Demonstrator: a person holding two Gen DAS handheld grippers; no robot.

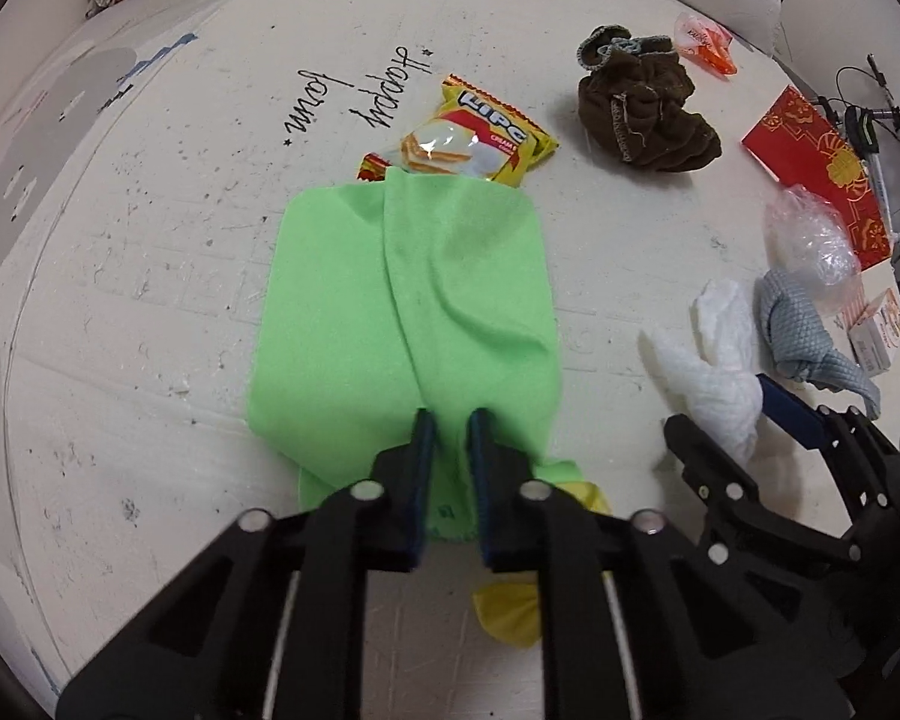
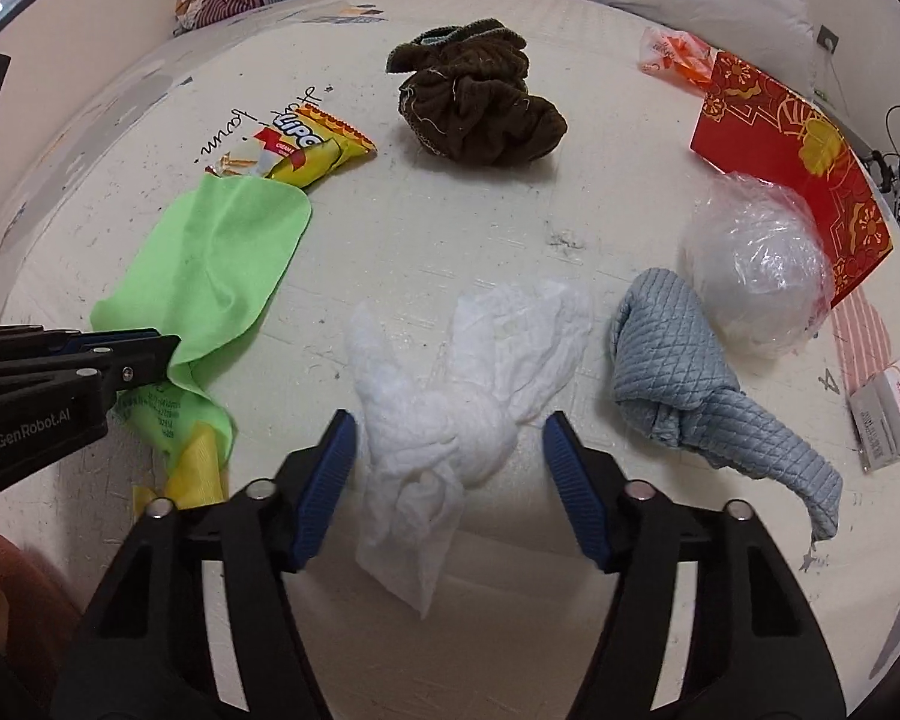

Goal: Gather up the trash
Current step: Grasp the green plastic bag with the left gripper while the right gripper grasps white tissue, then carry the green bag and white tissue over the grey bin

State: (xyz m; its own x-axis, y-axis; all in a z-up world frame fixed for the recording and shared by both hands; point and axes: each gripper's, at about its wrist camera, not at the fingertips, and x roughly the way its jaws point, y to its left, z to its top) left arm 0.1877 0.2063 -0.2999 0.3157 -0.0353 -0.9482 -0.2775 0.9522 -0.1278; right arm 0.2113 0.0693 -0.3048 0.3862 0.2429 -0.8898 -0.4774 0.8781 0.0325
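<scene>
A bright green cloth (image 1: pixel 402 300) lies spread on the white printed bed sheet (image 1: pixel 150 300). My left gripper (image 1: pixel 448 417) points steeply down at the cloth's near edge and is shut on a raised fold of it. A yellow snack wrapper (image 1: pixel 480 132) pokes out from under the cloth's far edge. In the right wrist view a crumpled white tissue (image 2: pixel 444 396) lies between the blue pads of my right gripper (image 2: pixel 450 426), which is open. The left pad (image 2: pixel 330 468) is close beside the tissue; the right pad stands clear of it.
A brown crumpled cloth (image 2: pixel 480 114), an orange wrapper (image 2: pixel 672 57), a red envelope (image 2: pixel 792 168), a clear plastic bag (image 2: pixel 756 276), a grey-blue quilted cloth (image 2: pixel 678 372) and a small box (image 2: pixel 888 414) lie around. Something yellow (image 2: pixel 195 468) sticks out under the green cloth. Pillows line the far edge.
</scene>
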